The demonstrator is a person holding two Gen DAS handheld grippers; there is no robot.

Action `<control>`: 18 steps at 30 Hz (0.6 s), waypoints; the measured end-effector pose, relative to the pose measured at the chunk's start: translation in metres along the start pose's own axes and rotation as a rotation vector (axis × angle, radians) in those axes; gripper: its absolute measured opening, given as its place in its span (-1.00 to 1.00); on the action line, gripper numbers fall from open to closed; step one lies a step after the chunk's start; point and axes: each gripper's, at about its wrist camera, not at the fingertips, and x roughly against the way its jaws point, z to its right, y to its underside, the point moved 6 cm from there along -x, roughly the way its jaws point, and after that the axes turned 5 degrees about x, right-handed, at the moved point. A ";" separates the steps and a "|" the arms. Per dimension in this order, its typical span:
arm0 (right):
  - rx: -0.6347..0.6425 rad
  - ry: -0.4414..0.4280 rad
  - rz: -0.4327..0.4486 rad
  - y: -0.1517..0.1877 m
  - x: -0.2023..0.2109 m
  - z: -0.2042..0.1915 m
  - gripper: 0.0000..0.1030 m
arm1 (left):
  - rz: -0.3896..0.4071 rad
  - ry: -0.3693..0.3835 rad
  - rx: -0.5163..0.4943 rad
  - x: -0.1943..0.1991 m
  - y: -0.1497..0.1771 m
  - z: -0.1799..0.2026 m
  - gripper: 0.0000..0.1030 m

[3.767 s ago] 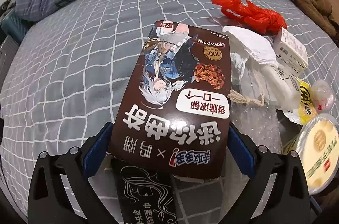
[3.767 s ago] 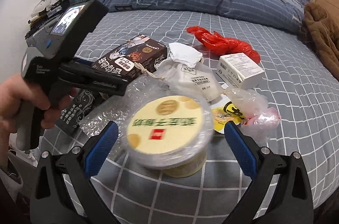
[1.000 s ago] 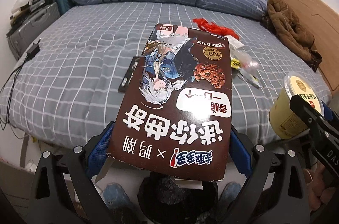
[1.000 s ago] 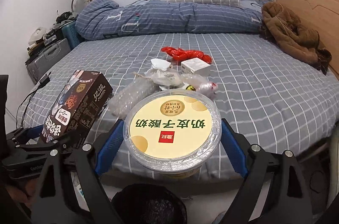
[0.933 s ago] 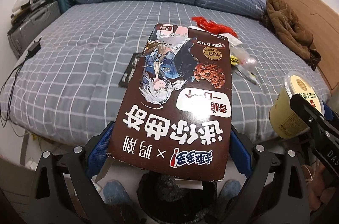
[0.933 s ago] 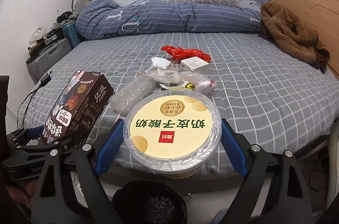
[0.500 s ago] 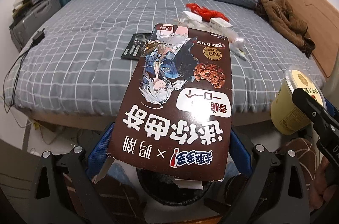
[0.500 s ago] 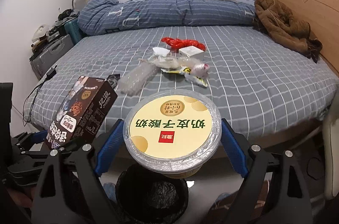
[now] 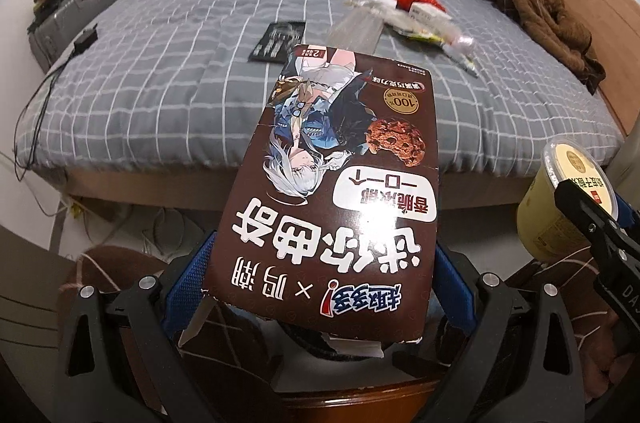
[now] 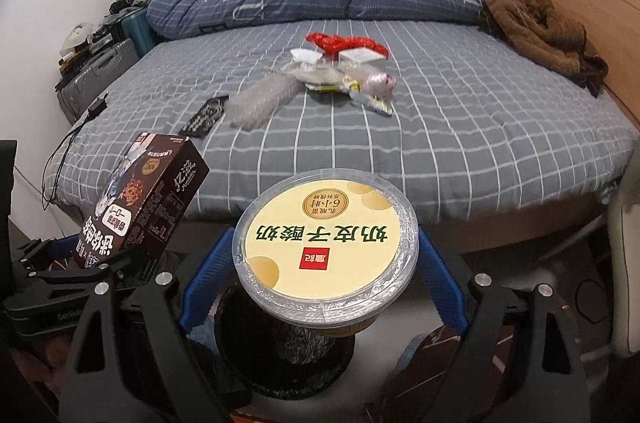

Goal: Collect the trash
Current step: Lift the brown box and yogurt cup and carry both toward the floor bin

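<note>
Beyond the bed (image 10: 440,127), both tongs tilt down — clamping cookie box (image 9: 332,191) and, seemingly, yogurt tub (image 10: 326,243).

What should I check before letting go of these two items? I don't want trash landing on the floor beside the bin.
1. Left tool grips the brown cookie box: ok.
2. Right tool grips the yellow lidded tub: ok.
3. Tub above the black-lined trash bin: ok, the bin mouth shows directly beneath it.
4. Box above the bin: cannot tell; the box hides most of what lies below it.
5. Tub lid sealed: ok, it looks closed.
6. Trash left on the bed, including the red bag and bubble wrap: not ok, still to collect.
</note>
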 end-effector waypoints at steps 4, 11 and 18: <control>0.003 0.004 -0.033 0.016 -0.006 0.000 0.63 | -0.025 -0.011 0.001 -0.007 0.012 -0.006 0.82; -0.001 0.017 -0.093 0.042 -0.020 0.004 0.63 | -0.077 -0.024 0.006 -0.023 0.035 -0.011 0.82; 0.005 0.016 -0.155 0.066 -0.047 0.005 0.63 | -0.138 -0.055 -0.003 -0.057 0.062 -0.017 0.82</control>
